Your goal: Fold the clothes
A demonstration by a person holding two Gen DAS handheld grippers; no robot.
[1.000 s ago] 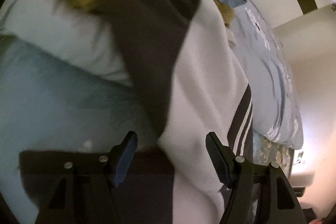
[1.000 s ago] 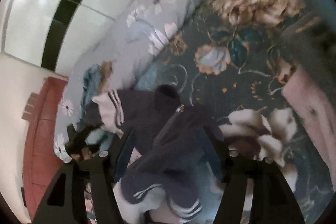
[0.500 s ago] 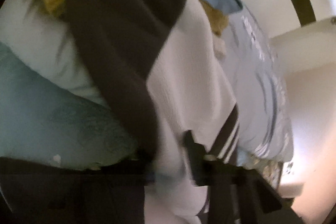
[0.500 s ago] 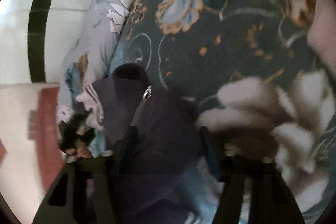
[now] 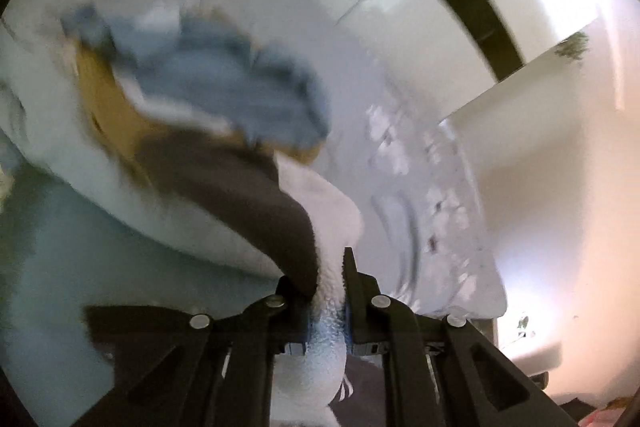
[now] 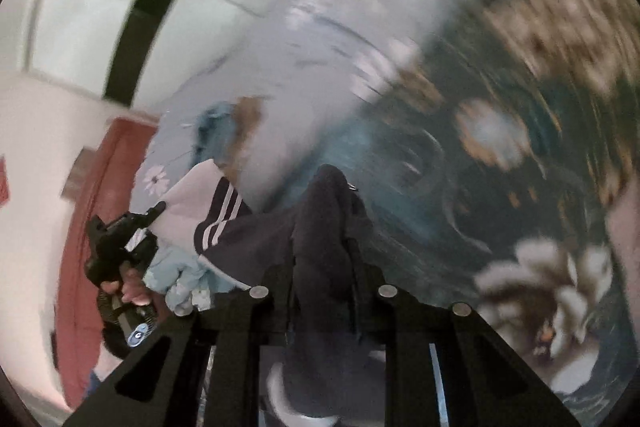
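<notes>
**A:** How do you reckon this track jacket (image 6: 280, 239) handles?

**B:** Soft and light, I'd say. It sags between the two grips, so it has no stiffness of its own. The fleecy white part looks grippy; the dark shell probably slides more easily. Not fragile, though the zipper pull (image 6: 352, 187) just beyond the right tool's tips could snag.

**A:** And where would you hold it?

**B:** At edges or seams, well apart, so the cloth spreads flat. Bunched handfuls will only fold crooked.

**A:** What are the tools doing?

**B:** The left tool (image 5: 326, 291) is closed narrow on a fold where white fleece meets dark cloth. The right tool (image 6: 320, 283) is pinched on a thick bunch of the dark navy cloth.

**A:** So where is the jacket?

**B:** Strung between both tools, lifted off the bed (image 6: 500, 187), running from the right tool's tips out to its left.

**A:** Its looks?

**B:** Dark navy body, white panels, white stripes (image 6: 218, 223) near the left tool. Beyond the left tool's tips lies a blurred heap of blue and mustard clothes (image 5: 224, 91).
</notes>
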